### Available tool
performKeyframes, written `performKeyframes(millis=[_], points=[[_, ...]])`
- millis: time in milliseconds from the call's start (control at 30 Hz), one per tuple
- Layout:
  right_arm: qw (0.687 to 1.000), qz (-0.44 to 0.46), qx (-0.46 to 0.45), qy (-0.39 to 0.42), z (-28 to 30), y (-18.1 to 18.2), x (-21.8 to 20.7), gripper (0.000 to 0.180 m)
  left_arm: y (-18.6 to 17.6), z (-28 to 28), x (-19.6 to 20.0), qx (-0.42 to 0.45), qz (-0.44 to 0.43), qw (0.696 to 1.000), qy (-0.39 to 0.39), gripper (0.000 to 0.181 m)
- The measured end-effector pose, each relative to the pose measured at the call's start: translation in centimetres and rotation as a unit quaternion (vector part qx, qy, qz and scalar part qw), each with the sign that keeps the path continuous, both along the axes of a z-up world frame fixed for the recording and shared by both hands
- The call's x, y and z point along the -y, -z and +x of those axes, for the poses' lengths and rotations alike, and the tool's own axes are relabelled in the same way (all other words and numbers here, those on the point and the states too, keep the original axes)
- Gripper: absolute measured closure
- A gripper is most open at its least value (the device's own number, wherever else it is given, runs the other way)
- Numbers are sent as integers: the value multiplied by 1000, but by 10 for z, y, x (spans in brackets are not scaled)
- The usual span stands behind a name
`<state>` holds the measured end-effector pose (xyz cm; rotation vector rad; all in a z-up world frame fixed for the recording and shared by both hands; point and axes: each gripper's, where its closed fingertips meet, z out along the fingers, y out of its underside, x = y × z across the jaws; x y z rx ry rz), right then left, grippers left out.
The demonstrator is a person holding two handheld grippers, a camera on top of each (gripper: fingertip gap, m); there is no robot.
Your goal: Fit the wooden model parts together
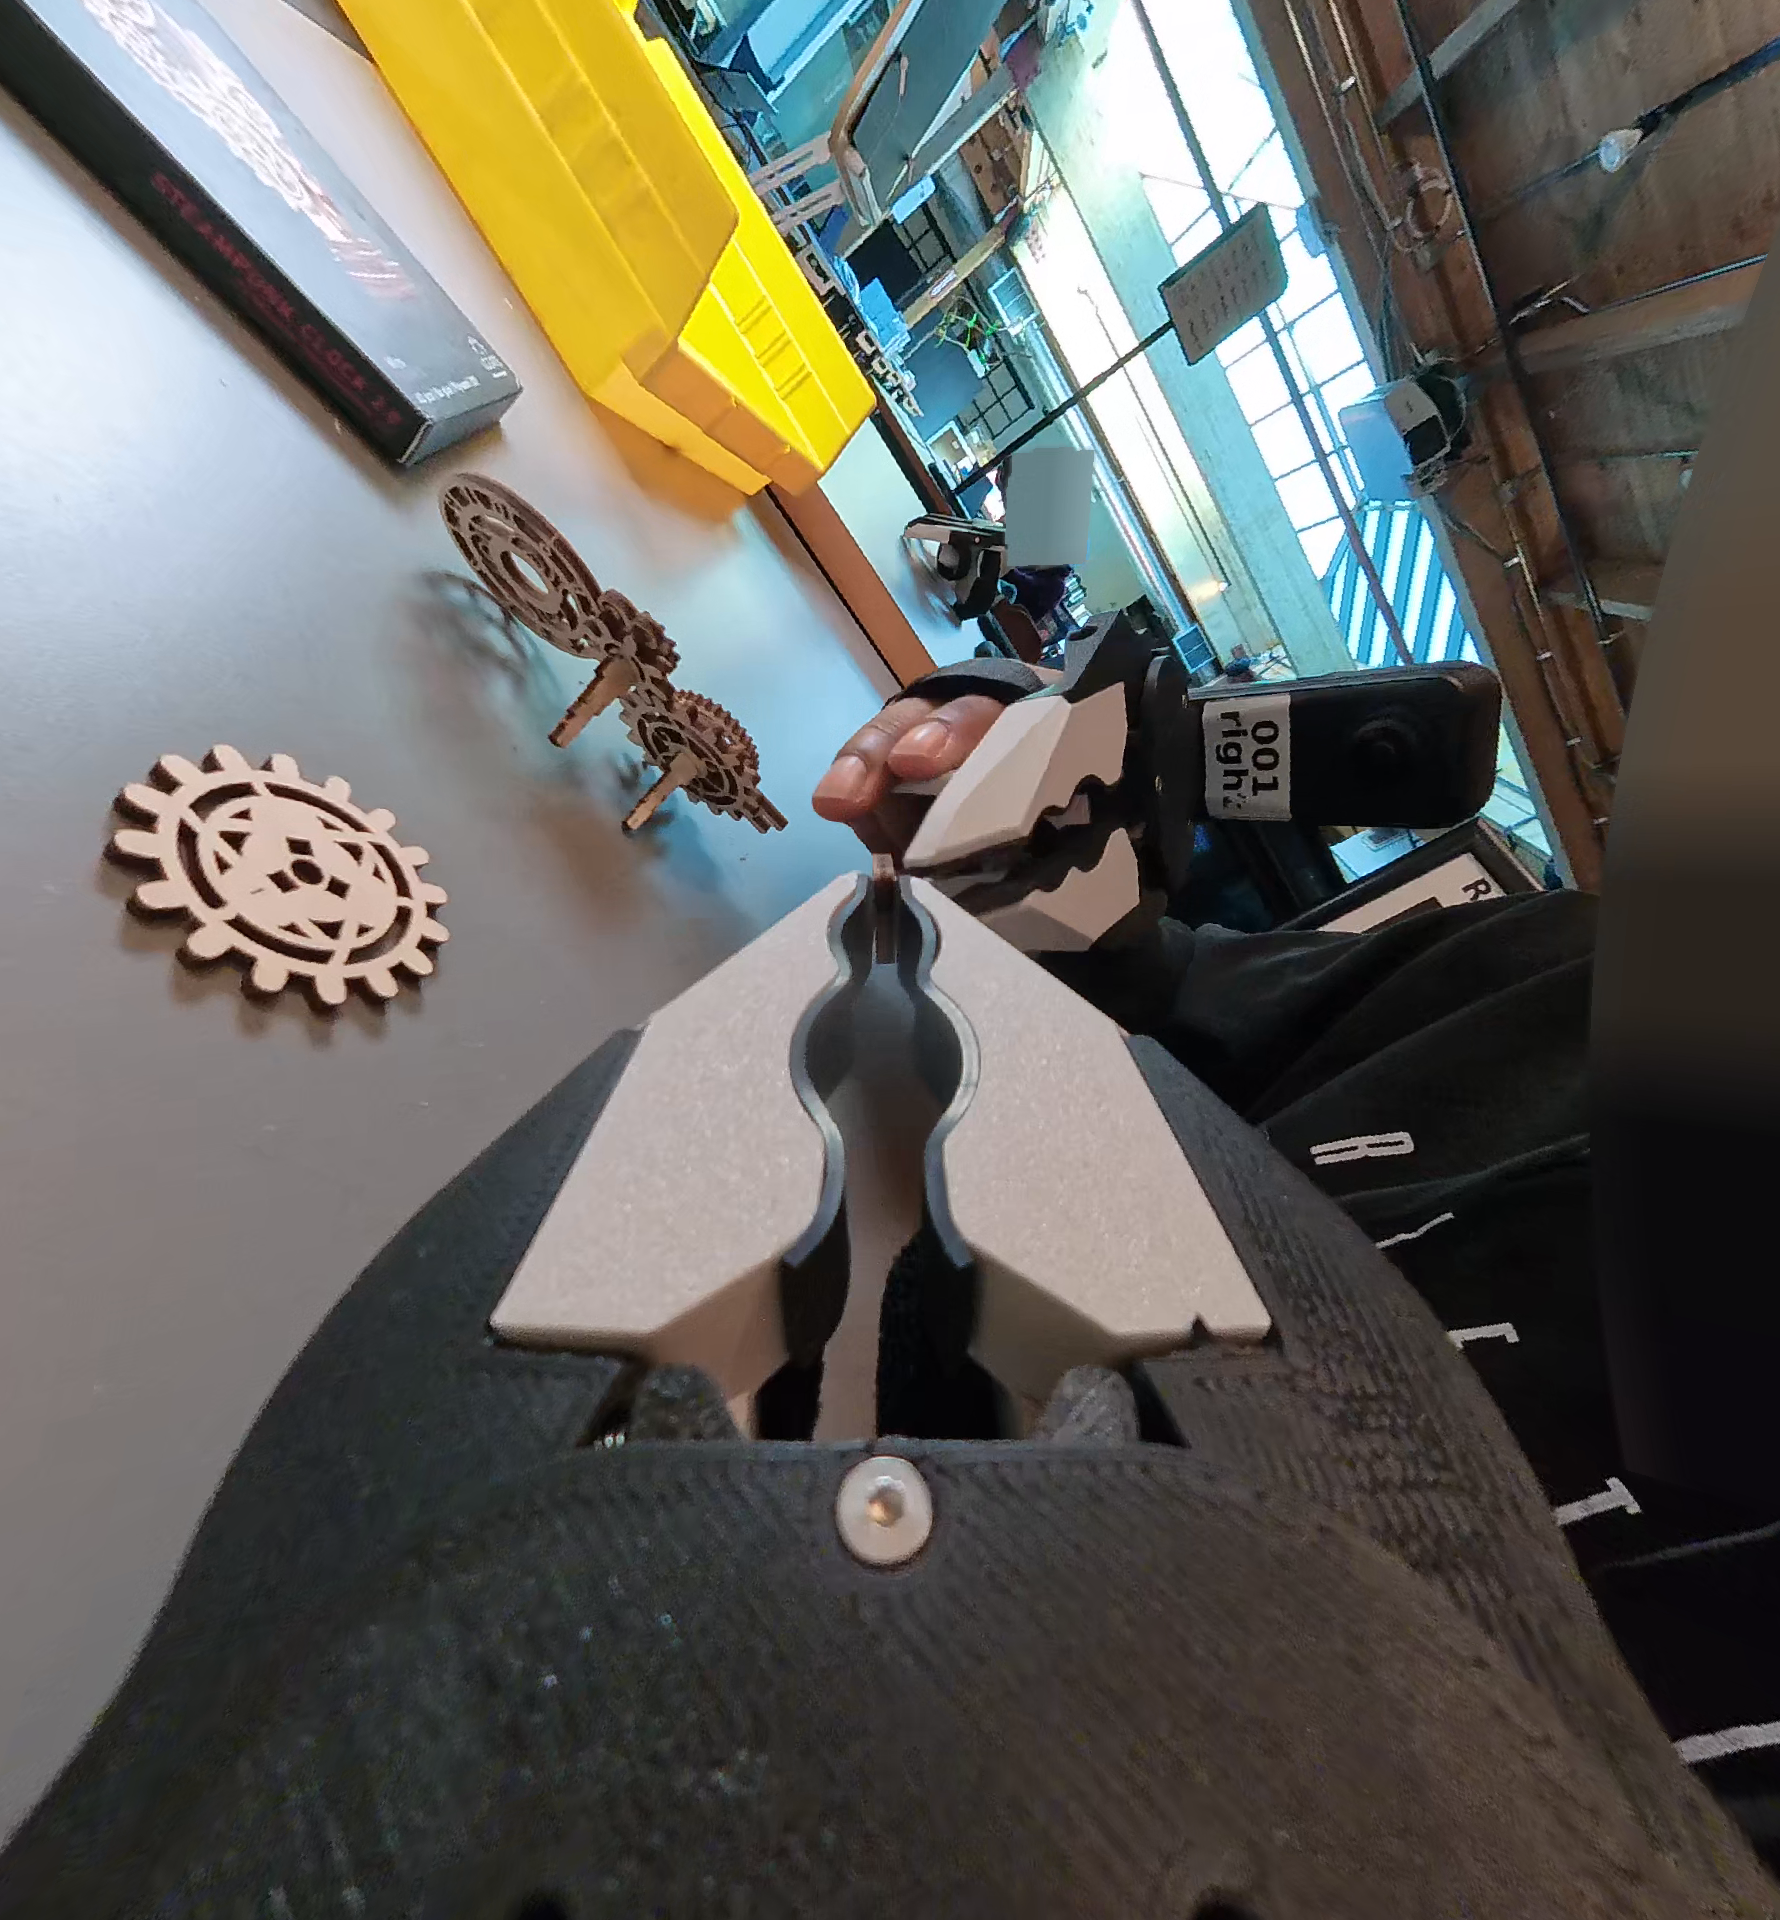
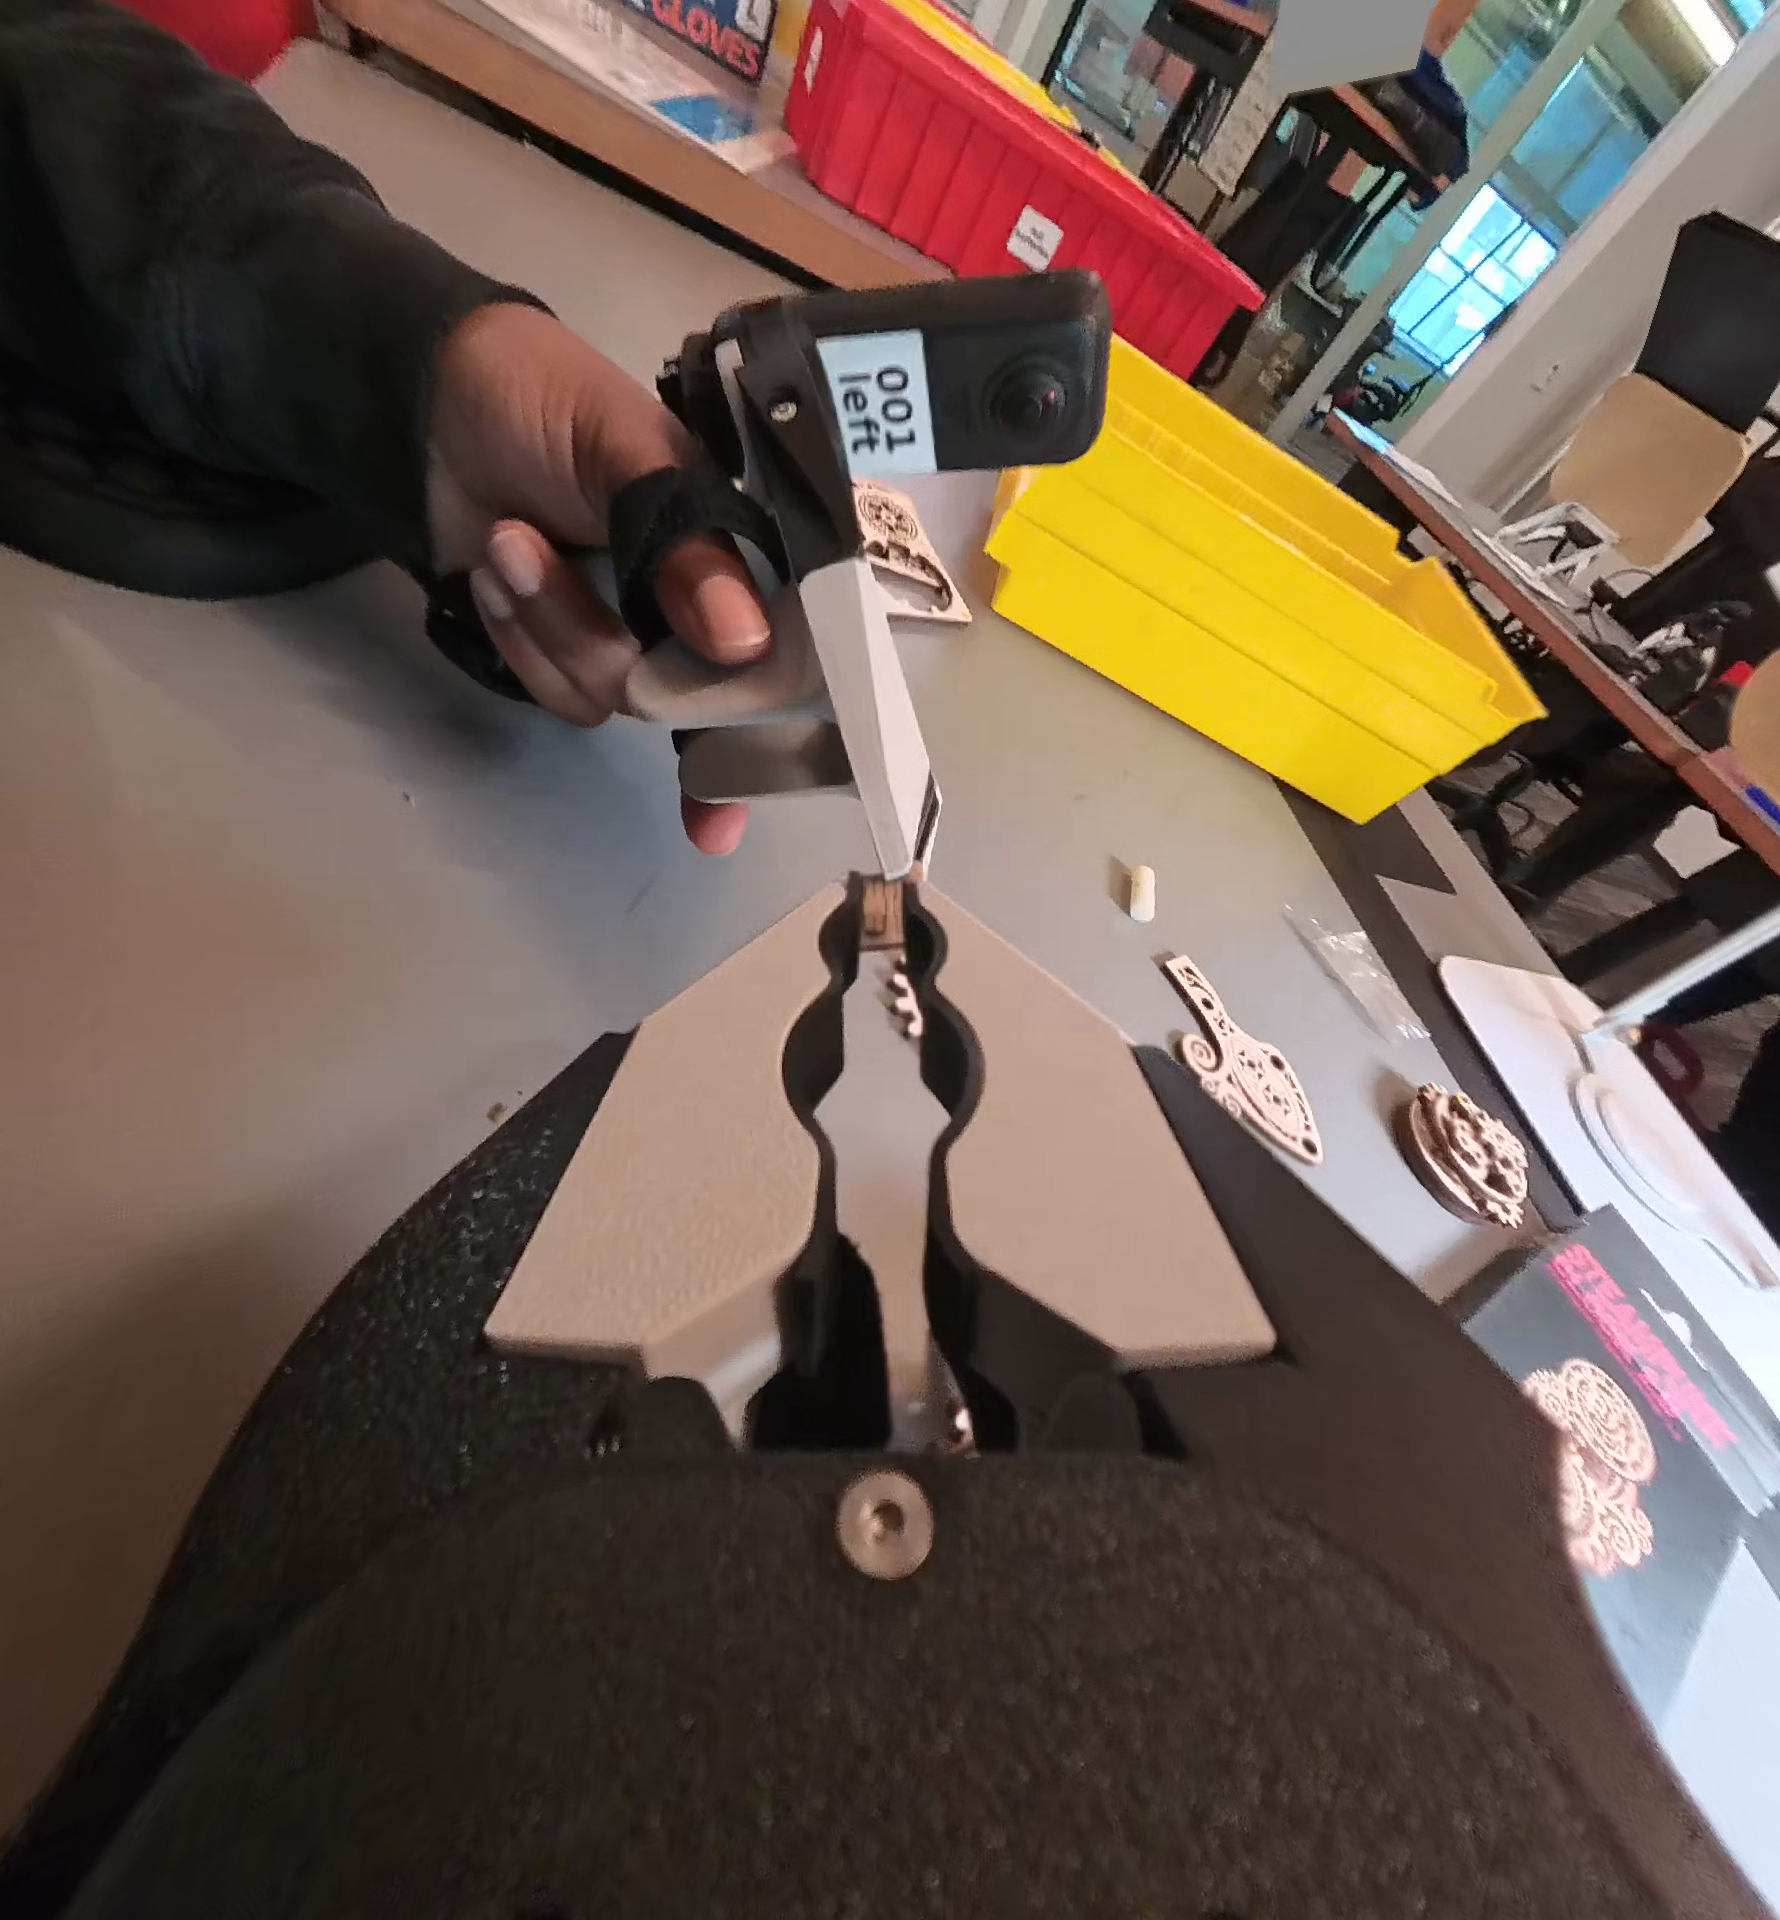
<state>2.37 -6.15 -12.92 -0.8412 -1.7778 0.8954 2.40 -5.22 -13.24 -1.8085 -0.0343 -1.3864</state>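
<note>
Left wrist view only: we see a pale flat wooden gear [image 1: 278,881] lying on the grey table [image 1: 138,623], a darker part-built gear assembly [image 1: 616,649] standing behind it, a black kit box [image 1: 242,208] and stacked yellow bins [image 1: 647,239].

Right wrist view only: we see an ornate flat wooden piece [image 2: 1247,1068], a small round gear cluster [image 2: 1466,1151], a white peg [image 2: 1140,891] and a red bin [image 2: 990,156].

Jaws: the left gripper [image 1: 884,902] is nearly closed, its tips pinching a small wooden piece [image 1: 883,914] held edge-on above the table. The right gripper [image 2: 881,914] is likewise clamped, on a small wooden tab [image 2: 880,914]; toothed wood shows lower in its gap. The two tips meet. We cannot tell whether both grip one part or two joined parts.
</note>
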Motion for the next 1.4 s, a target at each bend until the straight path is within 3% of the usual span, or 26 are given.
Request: performKeyframes(millis=[533, 833, 967, 1167, 1400], points=[[991, 134, 0, 29, -7, 11, -1, 180, 5, -3, -3, 35, -34, 999, -9, 179], [1000, 17, 11, -20, -5, 8, 18, 180, 5, -9, -6, 18, -23, 999, -25, 179], [1000, 8, -20, 7, -6, -5, 7, 180, 6, -10, -5, 16, -23, 999, -28, 179], [998, 48, 8, 38, -11, 11, -1, 172, 5, -9, -7, 15, -21, 999, -32, 179], [994, 94, 4, 61, -15, 12, -5, 179, 6, -11, -8, 33, -32, 998, -36, 179]])
